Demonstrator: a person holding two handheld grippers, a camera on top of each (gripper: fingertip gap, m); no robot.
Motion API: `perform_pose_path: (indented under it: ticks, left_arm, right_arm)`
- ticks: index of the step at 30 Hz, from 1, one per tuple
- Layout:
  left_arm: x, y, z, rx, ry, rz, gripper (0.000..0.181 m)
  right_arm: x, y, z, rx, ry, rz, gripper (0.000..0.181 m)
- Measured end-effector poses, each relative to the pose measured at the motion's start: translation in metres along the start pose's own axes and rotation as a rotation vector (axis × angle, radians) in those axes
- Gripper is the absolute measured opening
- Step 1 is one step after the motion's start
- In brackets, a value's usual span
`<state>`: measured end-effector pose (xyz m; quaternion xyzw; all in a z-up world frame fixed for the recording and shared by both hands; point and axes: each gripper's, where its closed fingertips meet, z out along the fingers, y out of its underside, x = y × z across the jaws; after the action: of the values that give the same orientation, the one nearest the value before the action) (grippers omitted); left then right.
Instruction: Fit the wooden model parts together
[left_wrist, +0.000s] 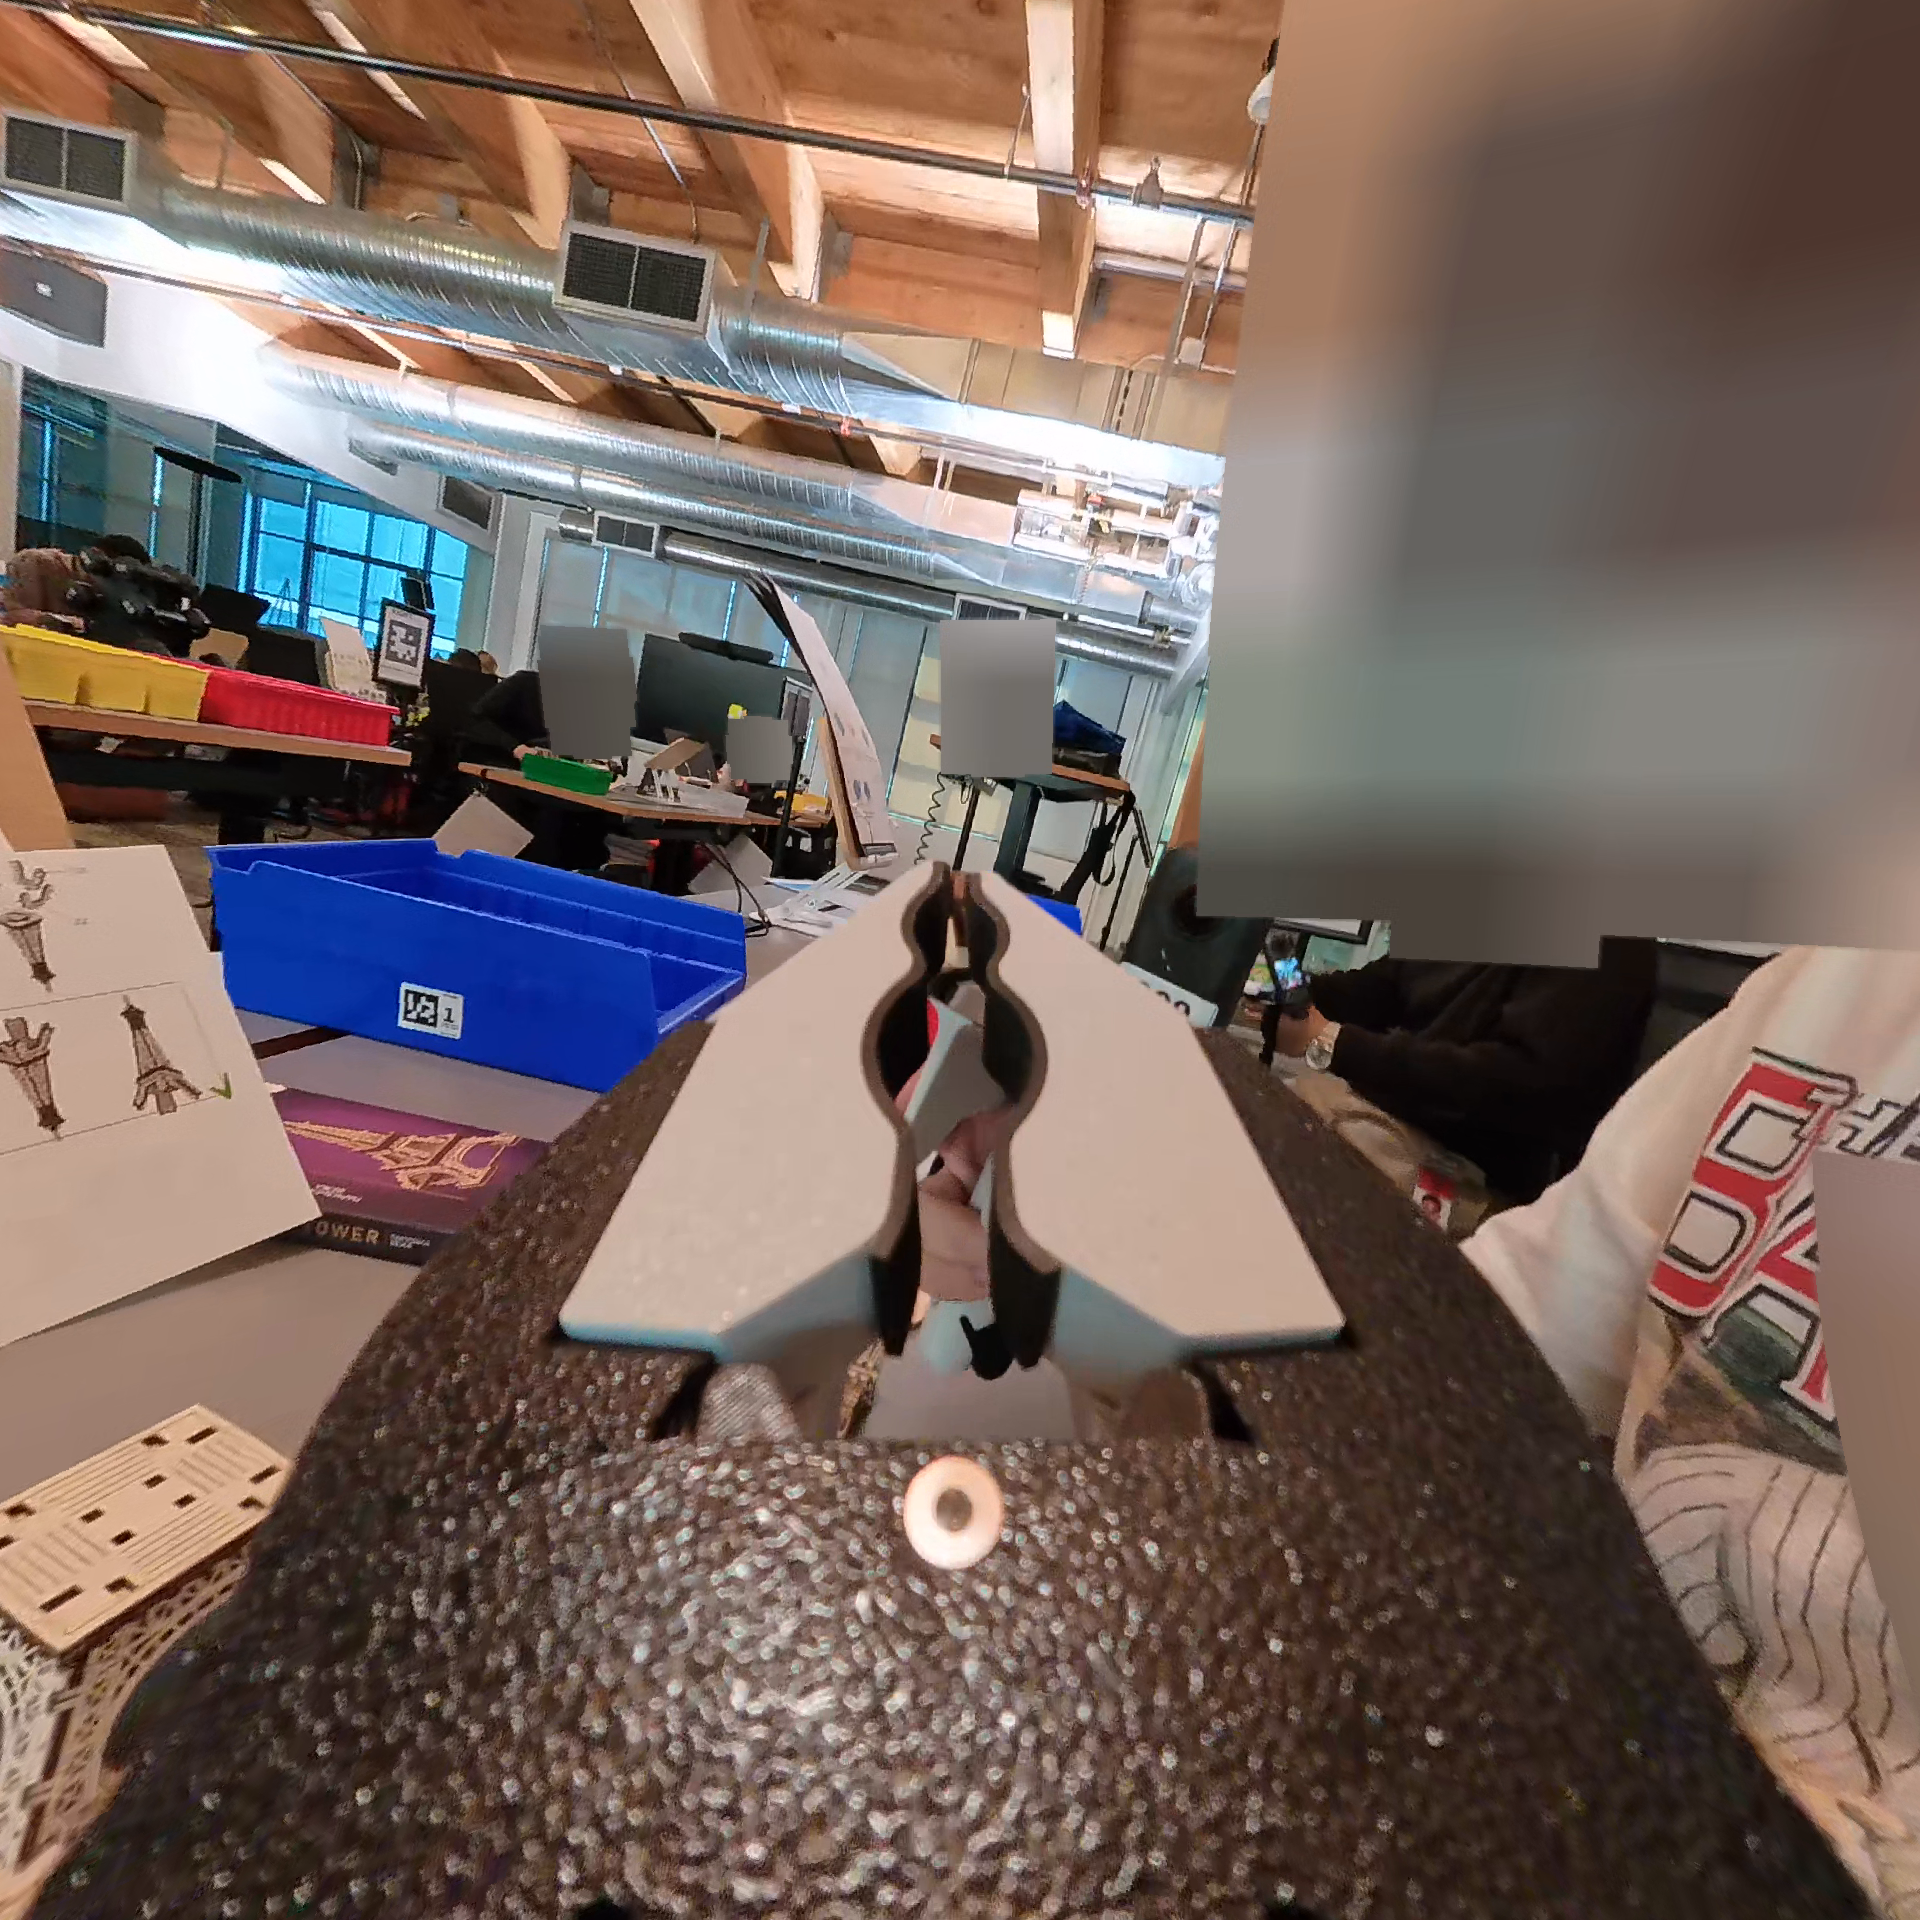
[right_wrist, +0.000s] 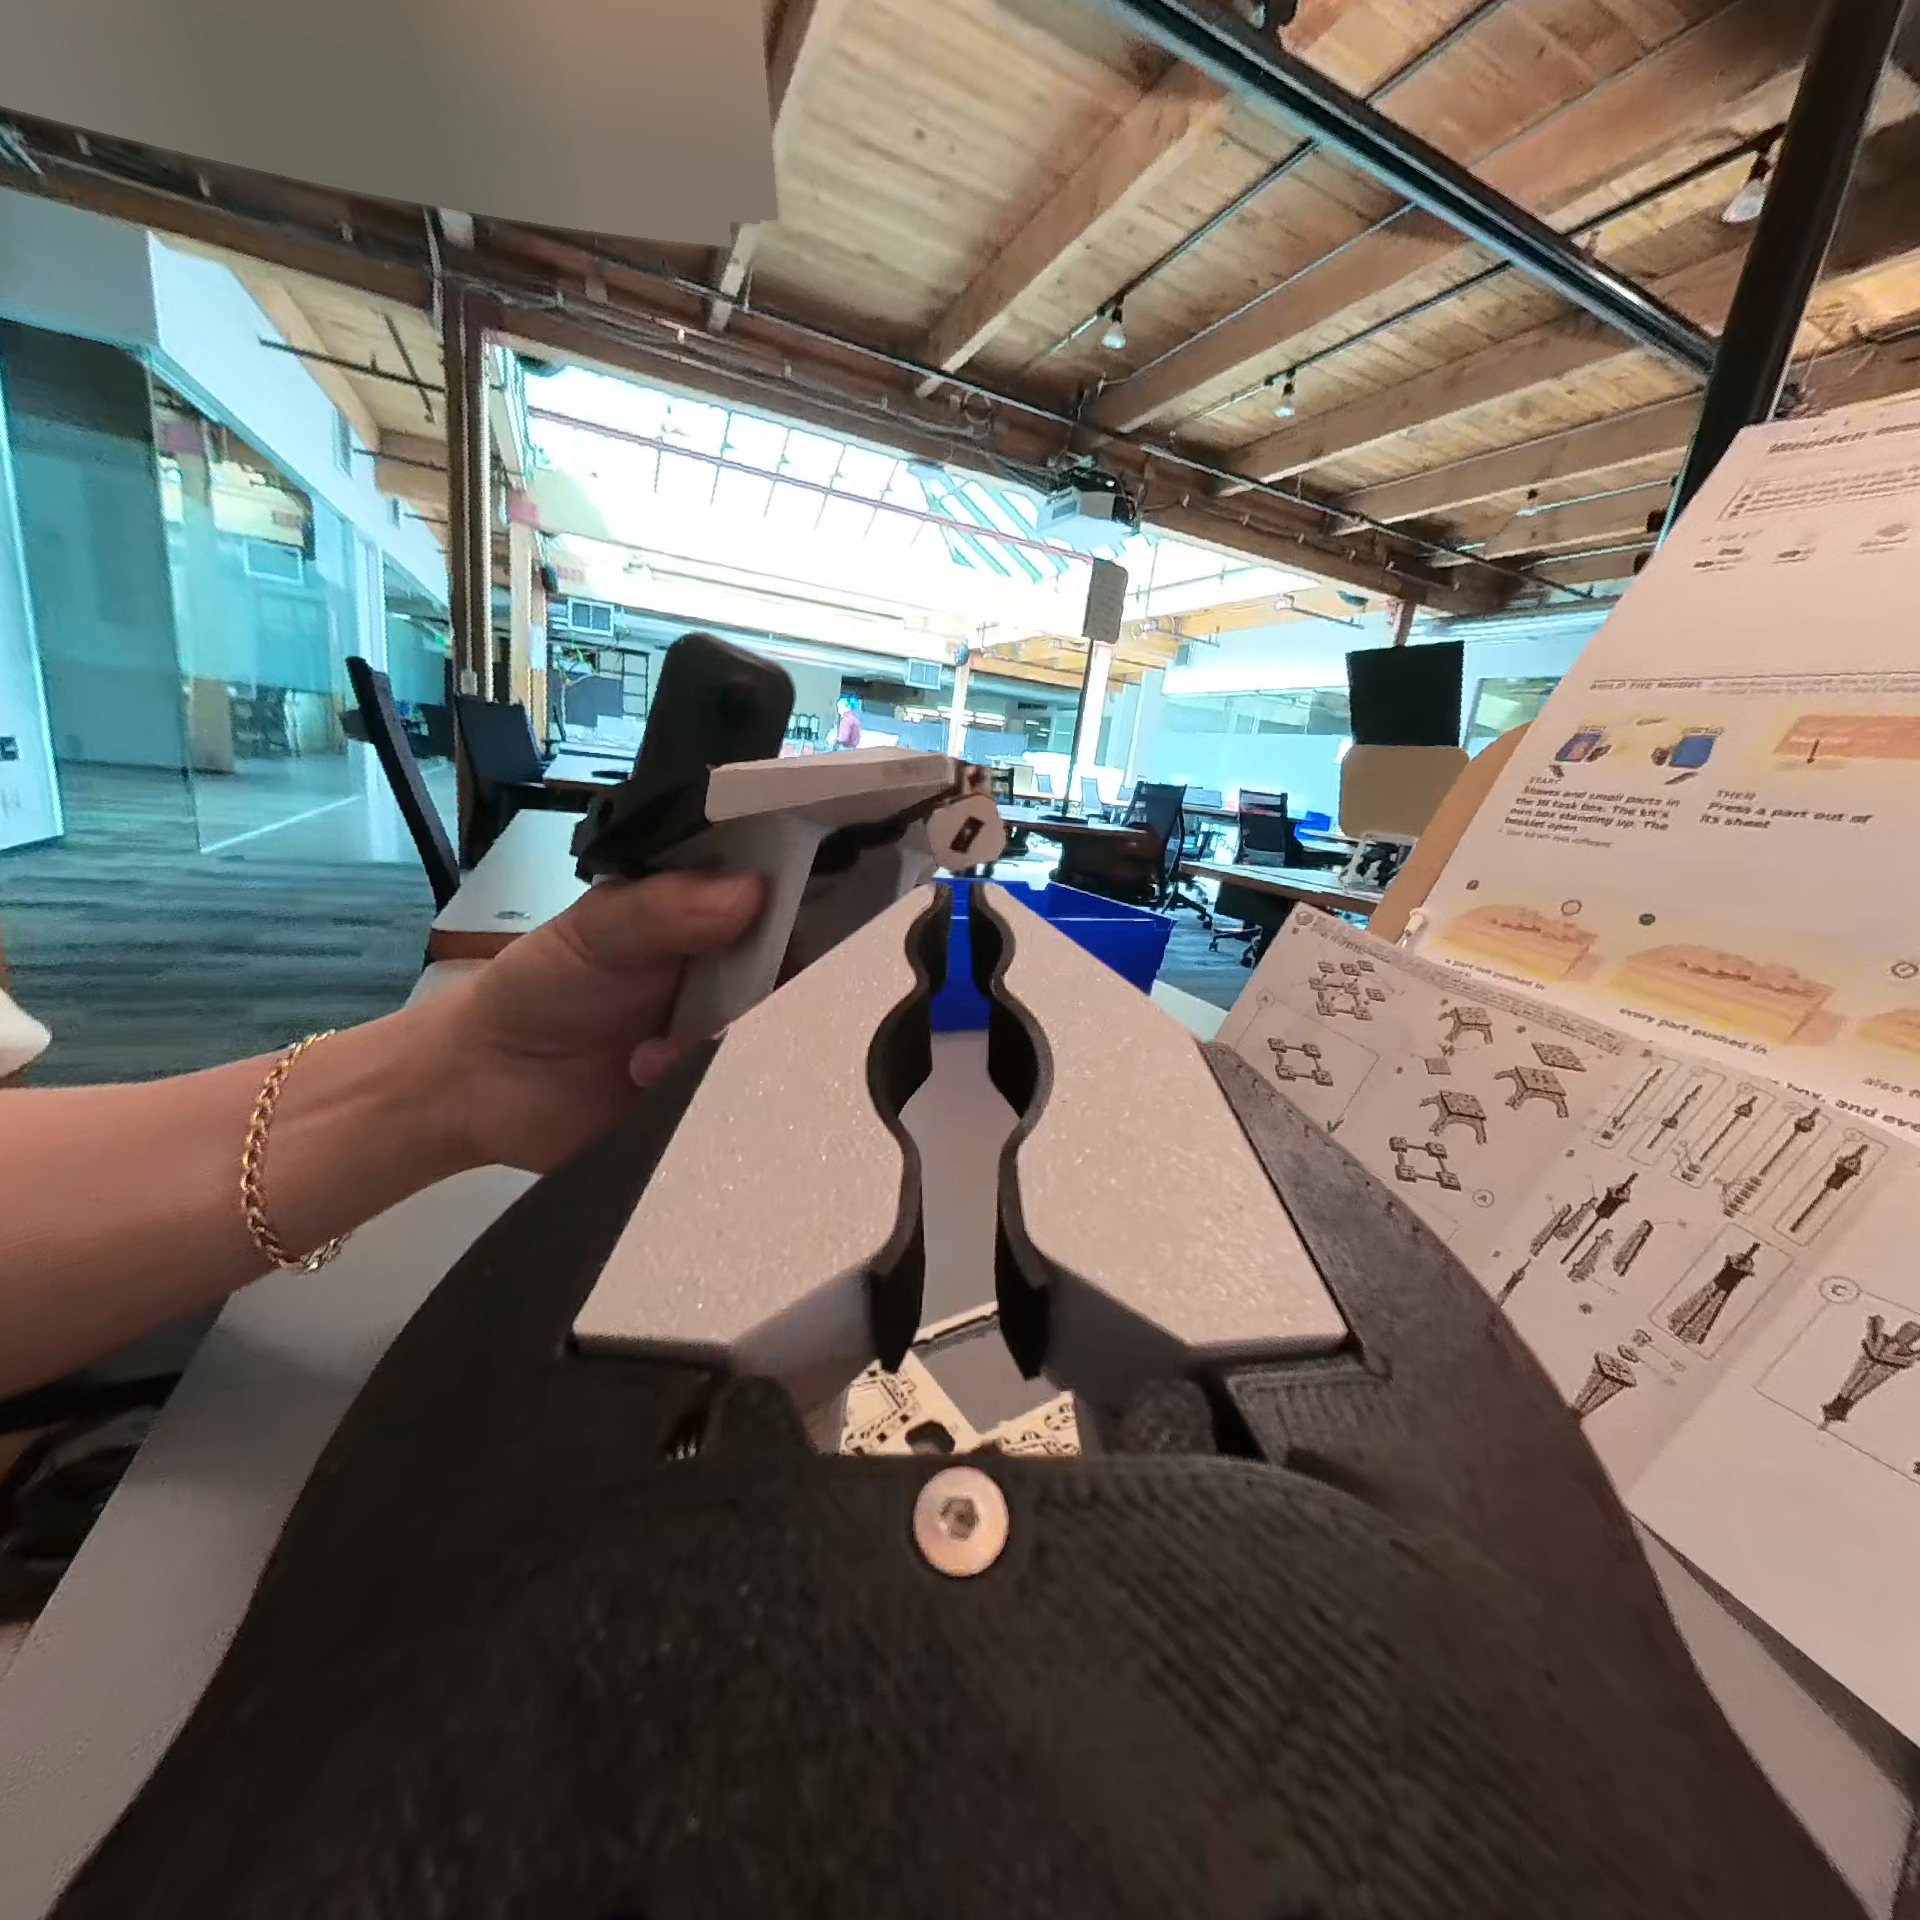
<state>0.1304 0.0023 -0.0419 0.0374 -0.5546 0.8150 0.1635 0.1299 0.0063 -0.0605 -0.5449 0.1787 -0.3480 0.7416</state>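
Note:
My left gripper (left_wrist: 956, 891) is raised and shut, with a thin sliver of a small wooden part (left_wrist: 955, 883) pinched at its tips. In the right wrist view the left gripper (right_wrist: 971, 788) is held side-on by a hand (right_wrist: 582, 997), and a small pale piece with a square hole (right_wrist: 966, 836) sits at its tip. My right gripper (right_wrist: 964, 902) points at it from just below, its jaws nearly together with nothing between them. A partly built wooden lattice tower base (left_wrist: 104, 1538) stands on the table at lower left. A flat sheet of wooden parts (right_wrist: 883, 1408) lies under the right gripper.
A blue bin (left_wrist: 468, 956) and a purple kit box (left_wrist: 405, 1164) sit at the far side of the grey table (left_wrist: 208, 1351). Instruction sheets lie at left (left_wrist: 104, 1039) and at right (right_wrist: 1558, 1143). A person in a white shirt (left_wrist: 1766, 1299) is close on the right. Left and right tips are no more than a few centimetres apart.

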Motion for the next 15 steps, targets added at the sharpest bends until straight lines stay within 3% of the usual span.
perform_pose_path:
  ticks: [6,15]
  left_arm:
    - [-0.004,0.002,0.003,0.040,-0.017,-0.049,0.001]
    - [-0.008,0.002,0.003,0.083,-0.033,-0.076,0.001]
  right_arm:
    - [0.005,-0.002,0.003,0.002,0.054,-0.031,0.012]
    - [0.013,-0.003,0.004,-0.019,0.200,-0.218,0.006]
